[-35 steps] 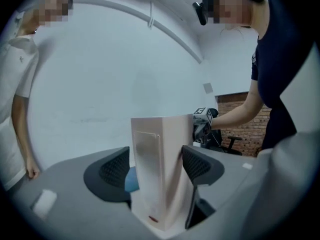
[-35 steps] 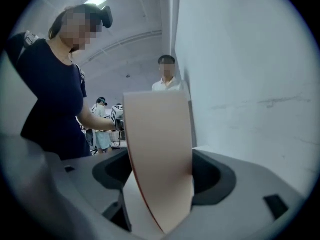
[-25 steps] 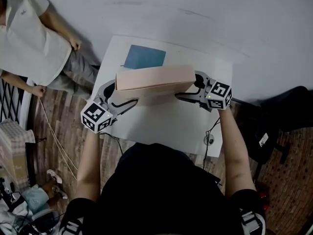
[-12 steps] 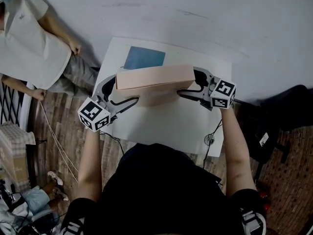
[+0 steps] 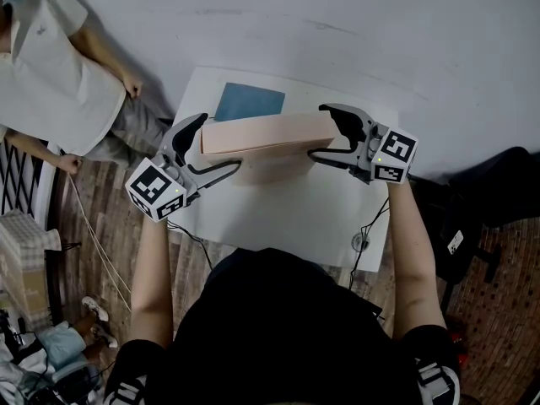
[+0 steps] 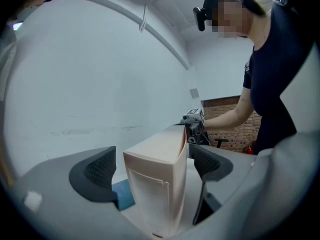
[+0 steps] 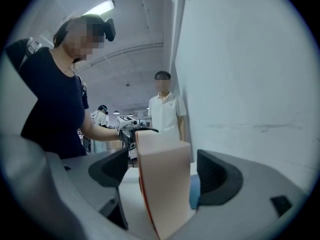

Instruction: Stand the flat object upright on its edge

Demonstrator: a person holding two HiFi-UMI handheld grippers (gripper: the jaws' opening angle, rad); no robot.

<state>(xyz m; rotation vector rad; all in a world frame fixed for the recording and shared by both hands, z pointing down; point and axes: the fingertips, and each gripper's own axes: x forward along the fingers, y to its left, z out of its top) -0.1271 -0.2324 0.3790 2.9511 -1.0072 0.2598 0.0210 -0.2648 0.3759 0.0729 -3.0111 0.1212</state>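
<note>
Box, flat, peach-pink cardboard, stands upright on one long edge near the back of the white rectangular table, with its long side running left to right in the head view. It looks vertical, not leaning, in both gripper views.

Left gripper is at the box's left end. Its jaws have just been opening and are now wide apart, with the box end between them. In the left gripper view there is a clear gap at the far-side dark ribbed pad. The near-side pad sits close beside the box, and contact can't be made out.

Right gripper is at the box's right end, also spread, one jaw in front of the box and one behind. In the right gripper view the box end sits between the pads and both look clear of it.

Marker cubes, black-and-white, sit at the rear of each gripper.

Blue flat rectangular sheet lies flat on the table just behind the box, toward the left; a corner shows past the box in each gripper view.

White wall runs behind the table. A bystander in a white shirt stands by the wall off the table's left end, on wood-plank floor.
</note>
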